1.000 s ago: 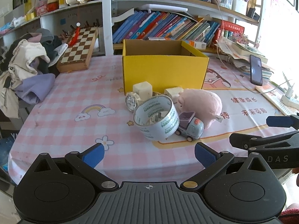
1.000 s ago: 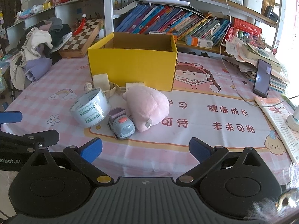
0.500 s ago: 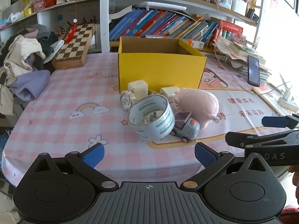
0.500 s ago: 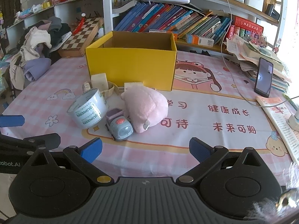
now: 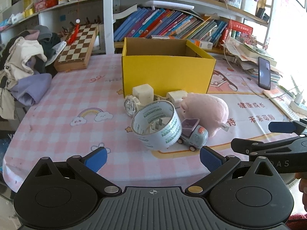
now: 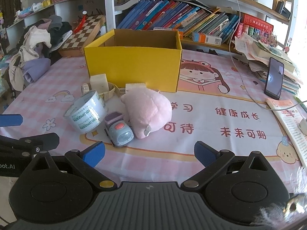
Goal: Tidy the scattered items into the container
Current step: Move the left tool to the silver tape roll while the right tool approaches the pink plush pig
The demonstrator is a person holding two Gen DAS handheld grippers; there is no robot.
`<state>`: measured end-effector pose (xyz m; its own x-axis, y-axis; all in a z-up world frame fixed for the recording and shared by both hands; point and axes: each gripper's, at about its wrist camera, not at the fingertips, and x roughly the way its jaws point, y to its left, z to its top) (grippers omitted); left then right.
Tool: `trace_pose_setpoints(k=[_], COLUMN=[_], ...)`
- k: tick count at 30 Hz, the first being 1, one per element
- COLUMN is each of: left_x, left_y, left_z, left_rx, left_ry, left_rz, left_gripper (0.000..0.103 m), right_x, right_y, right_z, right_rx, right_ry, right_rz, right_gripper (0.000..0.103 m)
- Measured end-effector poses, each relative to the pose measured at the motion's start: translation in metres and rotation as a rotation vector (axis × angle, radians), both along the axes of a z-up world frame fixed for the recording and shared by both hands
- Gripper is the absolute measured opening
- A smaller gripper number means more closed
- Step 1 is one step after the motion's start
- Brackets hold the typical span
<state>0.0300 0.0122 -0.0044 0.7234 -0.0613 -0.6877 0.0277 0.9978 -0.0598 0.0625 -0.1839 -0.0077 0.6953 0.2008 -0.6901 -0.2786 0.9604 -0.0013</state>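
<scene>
Both your left gripper (image 5: 152, 158) and right gripper (image 6: 149, 152) gape wide, holding nothing. Nothing boxed yet: clear tape roll (image 5: 156, 123), pink plush pig (image 6: 147, 111), grey toy car (image 6: 119, 129) at centre frame. Judged next: close on the roll, lift into the yellow cardboard box (image 5: 167, 72).

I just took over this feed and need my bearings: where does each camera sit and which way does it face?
Left wrist: sits on the left gripper, looking forward across the table at the tape roll and yellow box; its own open fingers show, with the right gripper at the frame's right.
Right wrist: sits on the right gripper, facing the toy car and pink plush; its open fingers show, with the left gripper at the frame's left.
Shared: box, tape roll, car, plush.
</scene>
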Motion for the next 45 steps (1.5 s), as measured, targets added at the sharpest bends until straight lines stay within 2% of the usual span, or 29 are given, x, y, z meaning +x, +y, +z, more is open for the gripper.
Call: trace_pose_setpoints(k=[16, 45], left_x=[0.028, 0.084], left_y=[0.001, 0.015], left_z=[-0.009, -0.035], left_rx=[-0.029, -0.159], left_ry=[0.044, 0.122], left_rz=[0.033, 0.128], left_gripper=[0.103, 0.103], right_x=[0.036, 0.110], right_y=[0.000, 0.010], right_z=[-0.008, -0.027], right_rx=[-0.013, -0.037], right_ry=[0.043, 0.132], right_rz=[0.024, 0.117], right_gripper=[0.101, 0.094])
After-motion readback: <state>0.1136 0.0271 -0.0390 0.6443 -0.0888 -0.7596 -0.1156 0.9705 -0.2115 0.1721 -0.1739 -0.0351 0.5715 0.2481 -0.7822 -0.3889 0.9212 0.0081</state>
